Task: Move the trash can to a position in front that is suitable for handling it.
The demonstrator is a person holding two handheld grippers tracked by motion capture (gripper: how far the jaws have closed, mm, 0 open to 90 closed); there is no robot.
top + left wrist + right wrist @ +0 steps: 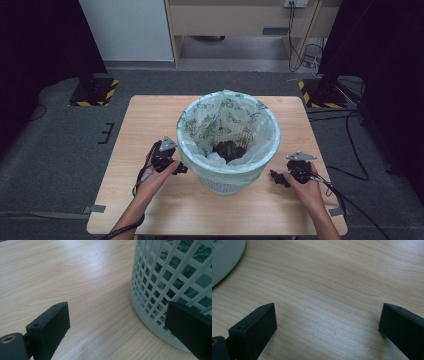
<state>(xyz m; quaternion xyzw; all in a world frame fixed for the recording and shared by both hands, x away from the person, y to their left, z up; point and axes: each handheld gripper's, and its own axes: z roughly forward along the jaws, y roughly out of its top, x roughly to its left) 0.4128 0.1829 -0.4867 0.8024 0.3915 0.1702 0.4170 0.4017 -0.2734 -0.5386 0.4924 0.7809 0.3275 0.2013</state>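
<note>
lined basket mid-table, left gripper beside it, right gripper apart, both fingers spread empty

High view: set above the near side, faced forward and down; whole table and basket covered. Left gripper view: held low, close to the basket's lattice wall. Right gripper view: aimed down at tabletop; basket base shared at the corner.
</note>
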